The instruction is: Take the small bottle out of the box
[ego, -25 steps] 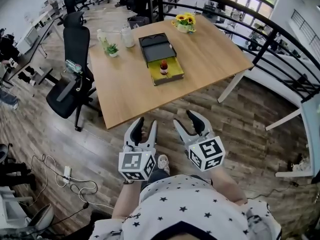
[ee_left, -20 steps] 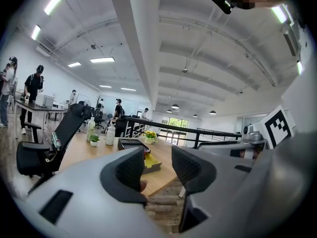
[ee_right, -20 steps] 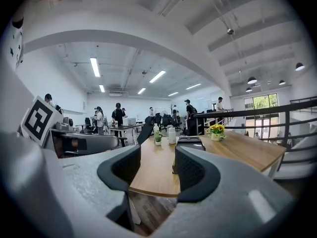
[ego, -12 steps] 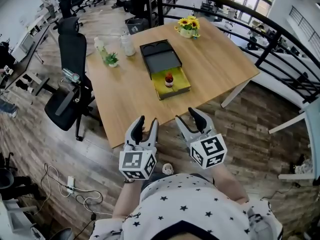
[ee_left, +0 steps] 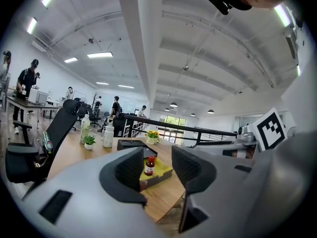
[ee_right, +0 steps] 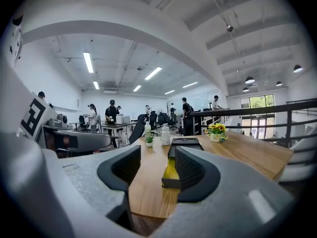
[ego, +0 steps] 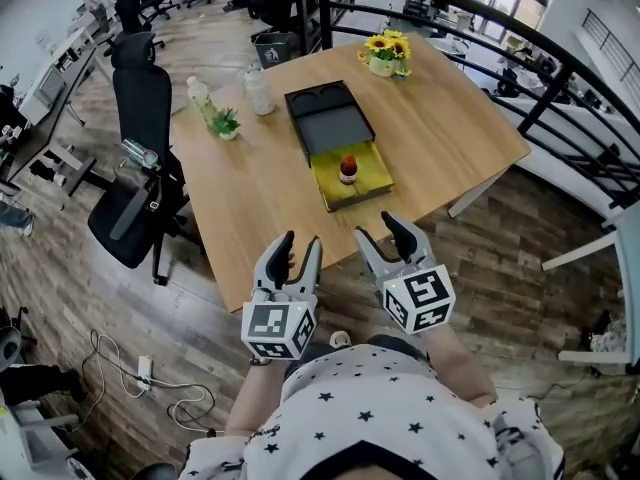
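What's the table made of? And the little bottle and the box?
The table looks like wood or wood-look laminate: light brown, faint grain, smooth. The small bottle may be glass or plastic, dark with a red cap; too small to tell. The box looks like matte black card or plastic, yellow inside.

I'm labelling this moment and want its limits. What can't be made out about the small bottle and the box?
- Label of the small bottle: too small in the head view and the left gripper view.
- The bottle itself, right gripper view: hidden by a jaw of the right tool; only the box shows.
- How it sits in the box: too small in every view.
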Tool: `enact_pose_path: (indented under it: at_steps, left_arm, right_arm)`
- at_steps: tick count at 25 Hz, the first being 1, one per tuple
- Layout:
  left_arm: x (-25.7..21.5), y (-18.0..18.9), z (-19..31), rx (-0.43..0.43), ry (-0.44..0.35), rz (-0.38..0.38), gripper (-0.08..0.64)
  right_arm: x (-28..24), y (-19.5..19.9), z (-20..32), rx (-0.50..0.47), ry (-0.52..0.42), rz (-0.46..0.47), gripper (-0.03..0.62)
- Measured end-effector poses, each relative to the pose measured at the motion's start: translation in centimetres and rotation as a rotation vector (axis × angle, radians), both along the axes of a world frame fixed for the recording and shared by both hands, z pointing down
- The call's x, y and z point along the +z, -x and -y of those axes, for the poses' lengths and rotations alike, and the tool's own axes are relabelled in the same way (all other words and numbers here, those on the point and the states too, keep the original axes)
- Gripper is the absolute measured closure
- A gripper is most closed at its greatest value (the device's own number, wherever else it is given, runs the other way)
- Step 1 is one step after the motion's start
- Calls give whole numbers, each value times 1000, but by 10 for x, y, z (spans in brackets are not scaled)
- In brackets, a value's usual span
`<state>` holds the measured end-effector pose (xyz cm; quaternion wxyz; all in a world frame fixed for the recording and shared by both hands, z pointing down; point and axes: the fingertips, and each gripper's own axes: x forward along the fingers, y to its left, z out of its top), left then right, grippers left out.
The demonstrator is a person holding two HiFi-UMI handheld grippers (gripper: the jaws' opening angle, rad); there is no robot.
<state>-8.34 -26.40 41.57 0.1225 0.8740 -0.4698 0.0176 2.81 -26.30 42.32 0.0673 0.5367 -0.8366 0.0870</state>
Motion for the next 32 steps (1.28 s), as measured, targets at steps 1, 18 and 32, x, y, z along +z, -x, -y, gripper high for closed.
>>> enact_pose_path:
  at_steps: [1,18,32]
  left_arm:
    - [1,0,4,1,3,1,402]
    - [33,-20,86,-42,43,1,402]
    - [61,-30,155,-77,75,-4,402]
  right_arm:
    - [2,-1,4,3,2,-6,393]
    - [48,-24,115,-30,38,-52,393]
    - [113,-27,201,-107,130,-144,393]
